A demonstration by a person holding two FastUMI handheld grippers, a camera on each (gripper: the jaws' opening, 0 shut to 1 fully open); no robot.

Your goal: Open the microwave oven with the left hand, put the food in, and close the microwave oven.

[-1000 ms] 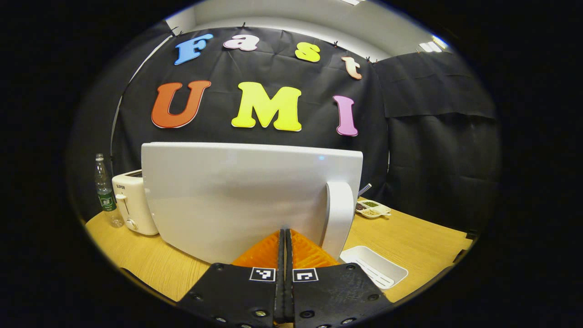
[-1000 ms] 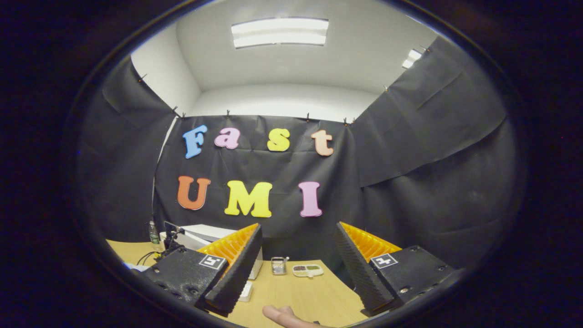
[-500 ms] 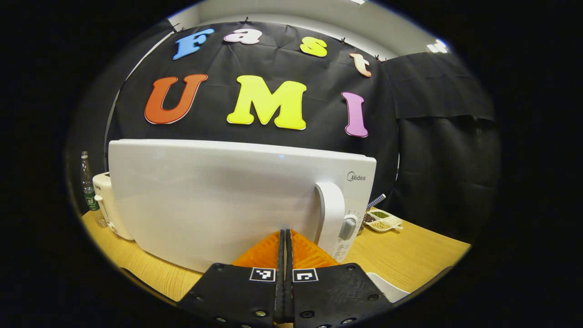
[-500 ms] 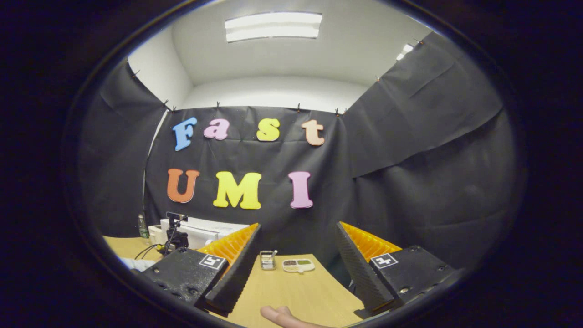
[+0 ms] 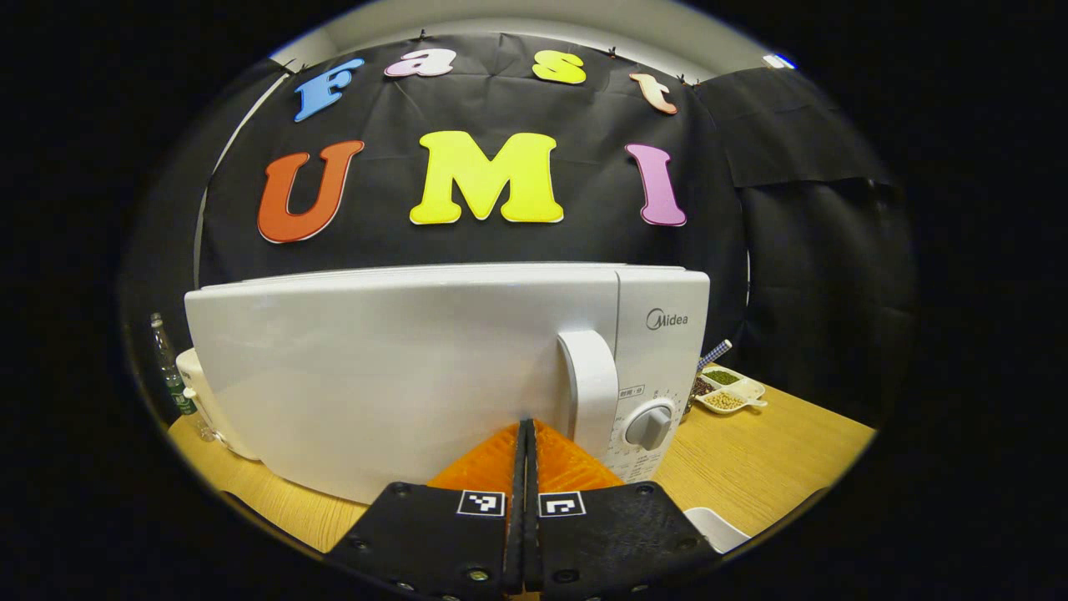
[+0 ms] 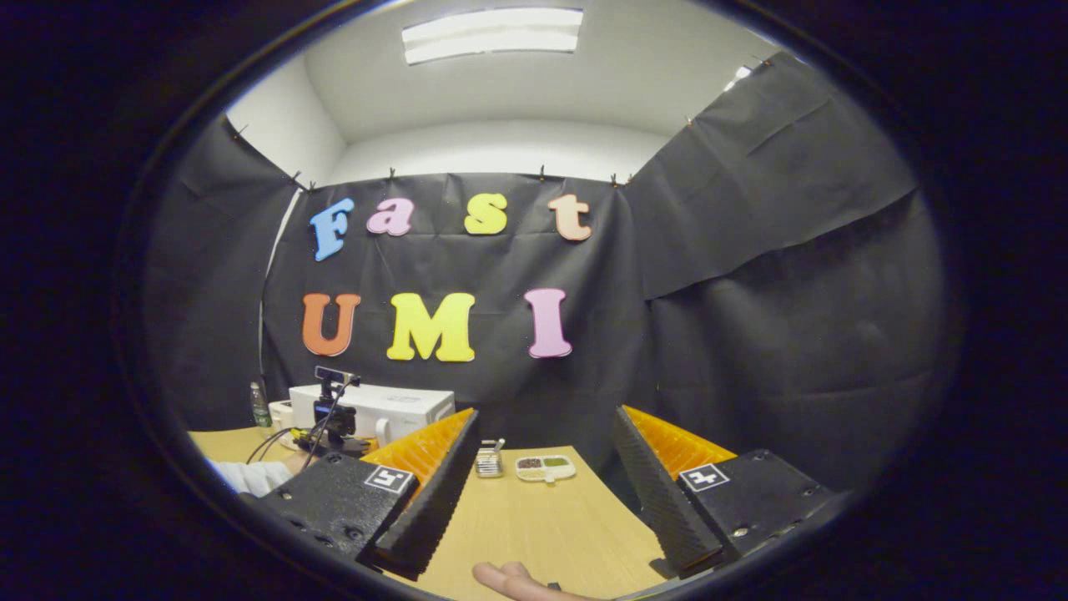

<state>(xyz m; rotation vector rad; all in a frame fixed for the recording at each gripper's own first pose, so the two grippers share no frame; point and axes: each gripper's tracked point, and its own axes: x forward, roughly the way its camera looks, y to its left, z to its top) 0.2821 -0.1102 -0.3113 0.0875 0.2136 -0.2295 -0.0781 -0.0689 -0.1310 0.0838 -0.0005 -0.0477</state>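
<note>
Bottle (image 5: pixel 169 380): stands at the far left of the left gripper view, on the table (image 5: pixel 751 455), partly cut off by the edge.
Toaster (image 5: pixel 196 392): just beside the bottle, mostly hidden behind the microwave's left corner.
Microwave (image 5: pixel 400 367): white, on the table, close in front of the left tool; its door looks flush with the control panel, the handle (image 5: pixel 588 392) upright by the door's right edge and a round dial (image 5: pixel 649 426) just right of it.
Left tool (image 5: pixel 527 434): fingers pressed together with nothing between them, tips right at the lower door, just left of the handle.
Snack dish (image 5: pixel 724 391): divided, right of the microwave, well back on the table.
Right tool (image 6: pixel 542 467): fingers spread wide and empty, above bare table.
Fingertip (image 6: pixel 509 579): a person's, at the bottom edge of the right gripper view.
Food: cannot be seen from outside the microwave.
</note>
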